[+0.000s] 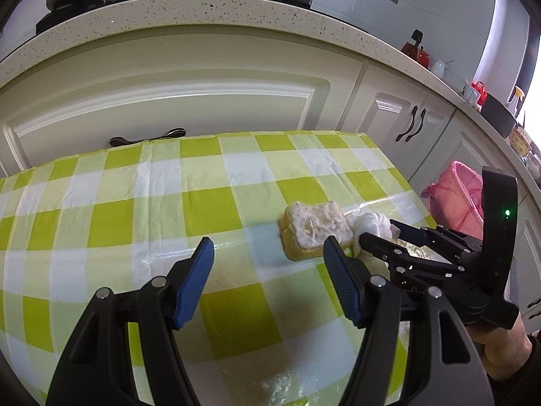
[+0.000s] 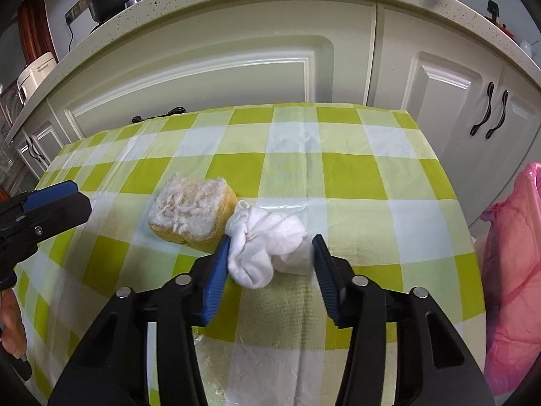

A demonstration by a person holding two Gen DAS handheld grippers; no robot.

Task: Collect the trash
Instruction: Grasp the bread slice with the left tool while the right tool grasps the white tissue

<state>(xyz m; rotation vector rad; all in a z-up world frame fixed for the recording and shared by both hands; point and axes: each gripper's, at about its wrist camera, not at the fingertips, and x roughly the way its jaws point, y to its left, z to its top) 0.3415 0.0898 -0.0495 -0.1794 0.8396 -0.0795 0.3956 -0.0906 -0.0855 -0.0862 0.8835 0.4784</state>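
Note:
A crumpled white tissue wad [image 2: 267, 240] lies on the green-and-white checked tablecloth [image 2: 355, 176], touching a worn yellow sponge [image 2: 189, 211] on its left. My right gripper [image 2: 270, 243] is open, its blue fingers on either side of the wad, the left finger against it. In the left wrist view the sponge [image 1: 316, 228] and the wad [image 1: 372, 223] lie at right, with the right gripper [image 1: 378, 233] reaching onto the wad. My left gripper [image 1: 268, 253] is open and empty, low over the cloth, to the left of the sponge.
A bin lined with a pink bag [image 2: 510, 253] stands off the table's right edge, also in the left wrist view [image 1: 456, 196]. Cream cabinet doors [image 2: 219, 67] and a speckled counter [image 1: 203, 10] with a stove and pots rise behind the table.

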